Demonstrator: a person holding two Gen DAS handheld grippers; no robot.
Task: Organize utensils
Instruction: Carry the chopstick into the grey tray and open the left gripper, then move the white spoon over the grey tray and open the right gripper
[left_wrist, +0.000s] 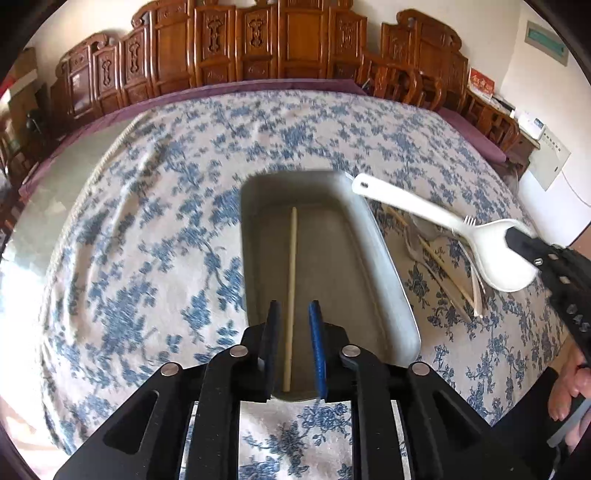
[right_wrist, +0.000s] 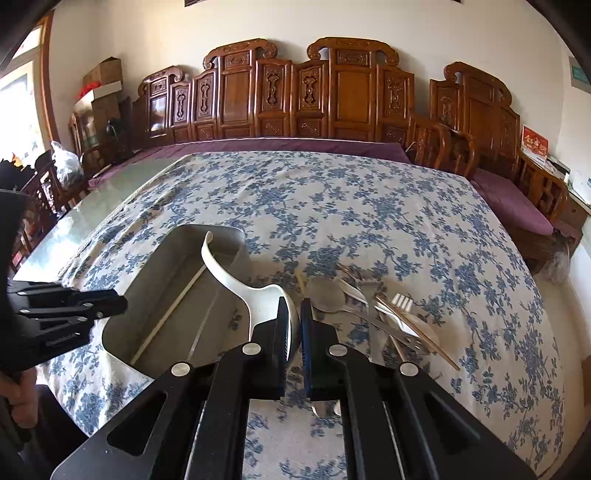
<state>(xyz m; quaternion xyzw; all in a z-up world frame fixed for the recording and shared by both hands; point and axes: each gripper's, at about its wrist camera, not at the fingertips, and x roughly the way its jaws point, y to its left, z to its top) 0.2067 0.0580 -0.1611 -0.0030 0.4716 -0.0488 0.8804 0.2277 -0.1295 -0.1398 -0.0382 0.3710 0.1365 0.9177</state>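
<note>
A grey metal tray (left_wrist: 388, 258) (right_wrist: 155, 258) lies on the flowered tablecloth with one pale chopstick (left_wrist: 291, 280) (right_wrist: 166, 314) in it. My left gripper (left_wrist: 295, 314) hovers open over the tray's near end, its jaws either side of the chopstick and above it. My right gripper (right_wrist: 295, 314) is shut on the bowl of a white plastic rice spoon (right_wrist: 236, 280) (left_wrist: 424, 210), held in the air with its handle over the tray's right rim. A pile of utensils (right_wrist: 376, 310) (left_wrist: 450, 269) lies on the cloth right of the tray: a metal spoon, a fork, a white fork, chopsticks.
The tablecloth (right_wrist: 369, 206) covers a large table with bare glass (left_wrist: 74, 166) at the left. Carved wooden chairs (right_wrist: 295, 92) line the far side. The left gripper's body (right_wrist: 66, 314) shows left of the tray.
</note>
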